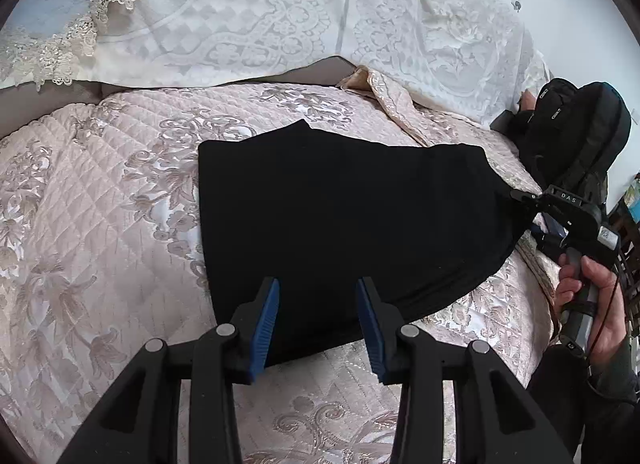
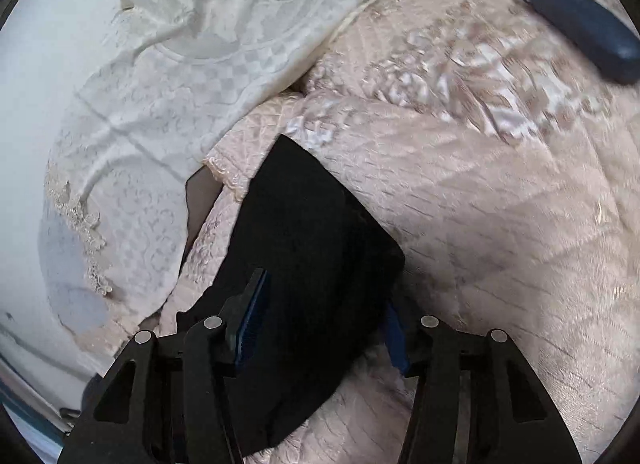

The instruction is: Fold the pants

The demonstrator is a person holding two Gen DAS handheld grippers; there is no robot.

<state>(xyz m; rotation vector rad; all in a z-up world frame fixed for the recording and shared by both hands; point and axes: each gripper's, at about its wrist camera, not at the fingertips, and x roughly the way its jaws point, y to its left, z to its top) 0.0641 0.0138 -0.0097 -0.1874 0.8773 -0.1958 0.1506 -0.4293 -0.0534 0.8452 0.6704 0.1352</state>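
Note:
The black pants [image 1: 340, 220] lie folded on a pink quilted bedspread [image 1: 100, 232]. My left gripper [image 1: 318, 324] is open, its blue pads [image 1: 266, 328] hovering over the near edge of the pants, holding nothing. In the left wrist view my right gripper [image 1: 520, 198] is at the right edge of the pants, where the cloth is drawn to a point at its tip. In the right wrist view the pants [image 2: 304, 248] lie between the right gripper's [image 2: 324, 324] wide-apart fingers; the right pad [image 2: 396, 340] is partly hidden by cloth.
White lace pillows [image 1: 280, 16] lie at the head of the bed. A black backpack [image 1: 572, 132] sits at the bed's right side. A dark blue case [image 2: 580, 28] lies on the bedspread [image 2: 500, 192] far right. My hand [image 1: 588, 304] holds the right gripper's handle.

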